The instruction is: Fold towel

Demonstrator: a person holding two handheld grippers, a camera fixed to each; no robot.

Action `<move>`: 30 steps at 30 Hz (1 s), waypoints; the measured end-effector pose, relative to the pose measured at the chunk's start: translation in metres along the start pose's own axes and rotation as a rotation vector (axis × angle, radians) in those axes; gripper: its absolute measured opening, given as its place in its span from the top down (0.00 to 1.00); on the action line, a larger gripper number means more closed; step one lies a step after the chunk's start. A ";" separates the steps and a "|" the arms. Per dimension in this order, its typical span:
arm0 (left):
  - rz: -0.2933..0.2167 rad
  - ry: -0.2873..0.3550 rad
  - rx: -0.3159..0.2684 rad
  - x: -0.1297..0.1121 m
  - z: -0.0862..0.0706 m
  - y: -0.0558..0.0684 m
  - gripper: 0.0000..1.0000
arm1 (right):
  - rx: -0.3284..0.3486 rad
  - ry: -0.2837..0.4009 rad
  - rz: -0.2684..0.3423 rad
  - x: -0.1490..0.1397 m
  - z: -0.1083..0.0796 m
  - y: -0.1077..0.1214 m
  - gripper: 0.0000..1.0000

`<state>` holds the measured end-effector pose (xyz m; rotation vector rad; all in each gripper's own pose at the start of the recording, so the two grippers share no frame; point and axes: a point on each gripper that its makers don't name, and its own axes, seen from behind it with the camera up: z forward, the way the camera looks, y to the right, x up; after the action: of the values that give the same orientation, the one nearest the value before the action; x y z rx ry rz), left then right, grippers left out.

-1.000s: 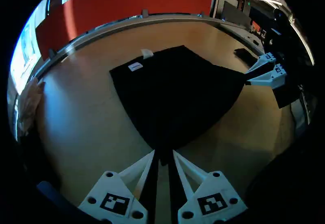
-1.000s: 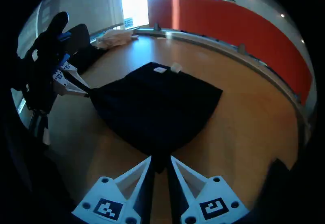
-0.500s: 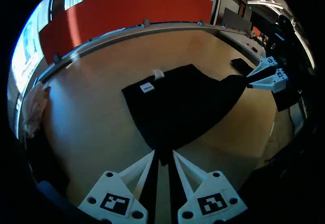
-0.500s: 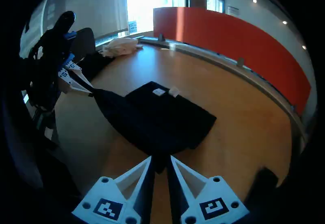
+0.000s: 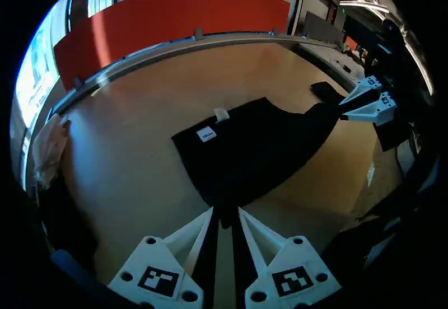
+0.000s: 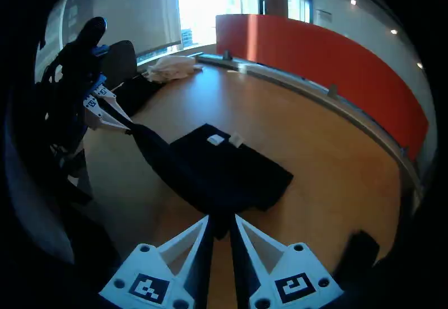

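Observation:
A black towel (image 5: 252, 146) with small white tags lies partly on the wooden table (image 5: 129, 141), its near edge lifted and stretched between both grippers. My left gripper (image 5: 225, 222) is shut on one near corner. My right gripper (image 6: 222, 224) is shut on the other near corner. In the left gripper view the right gripper (image 5: 343, 109) shows at the right, pinching its corner. In the right gripper view the left gripper (image 6: 127, 130) shows at the left, held by a dark-gloved hand (image 6: 70, 93). The far half of the towel (image 6: 229, 160) rests flat on the table.
A red partition (image 5: 168, 18) runs along the table's far curved edge. A pale crumpled cloth (image 6: 171, 67) lies at the far end by the window (image 6: 215, 1). A dark flat object (image 5: 327, 90) sits near the right gripper. A dark chair (image 6: 120, 57) stands behind the left gripper.
Both grippers have risen and pulled back with the towel's near corners, so more of the towel is off the table and the flat part looks smaller and farther.

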<state>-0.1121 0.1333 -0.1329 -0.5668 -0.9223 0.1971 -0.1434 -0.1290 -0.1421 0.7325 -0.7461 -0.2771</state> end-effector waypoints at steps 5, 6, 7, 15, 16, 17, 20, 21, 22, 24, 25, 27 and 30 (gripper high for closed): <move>0.000 -0.004 -0.006 -0.002 -0.005 0.004 0.85 | 0.009 -0.002 0.004 0.001 -0.005 -0.005 0.81; 0.000 -0.004 -0.007 -0.002 -0.006 0.005 0.85 | 0.010 -0.002 0.004 0.001 -0.005 -0.005 0.82; 0.000 -0.003 -0.008 -0.002 -0.007 0.005 0.85 | 0.011 -0.002 0.004 0.001 -0.005 -0.005 0.82; -0.010 0.003 -0.007 -0.001 -0.006 0.005 0.85 | 0.013 -0.013 0.006 -0.003 -0.005 -0.005 0.81; -0.013 0.004 -0.006 -0.001 -0.005 0.004 0.85 | 0.012 -0.015 0.007 -0.003 -0.004 -0.005 0.81; -0.015 0.005 -0.005 0.000 -0.004 0.004 0.85 | 0.011 -0.017 0.007 -0.004 -0.004 -0.004 0.81; -0.019 0.012 0.000 0.003 0.000 0.002 0.85 | 0.004 -0.027 0.012 -0.005 -0.001 0.001 0.81; -0.020 0.015 0.002 0.004 0.002 0.001 0.85 | 0.002 -0.029 0.014 -0.005 0.000 0.003 0.81; -0.021 0.018 0.004 0.006 0.003 0.000 0.85 | -0.001 -0.031 0.016 -0.004 0.002 0.005 0.82; -0.021 0.024 0.009 0.009 0.007 -0.003 0.85 | -0.006 -0.035 0.019 -0.004 0.005 0.009 0.82; -0.022 0.026 0.012 0.010 0.010 -0.004 0.85 | -0.009 -0.038 0.022 -0.003 0.007 0.012 0.82; -0.023 0.030 0.017 0.014 0.015 -0.008 0.85 | -0.014 -0.043 0.026 -0.002 0.012 0.018 0.82; -0.026 0.037 0.027 0.019 0.022 -0.013 0.85 | -0.021 -0.048 0.033 0.000 0.019 0.026 0.81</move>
<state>-0.1193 0.1381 -0.1019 -0.5319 -0.8893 0.1742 -0.1569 -0.1197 -0.1142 0.6954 -0.7989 -0.2734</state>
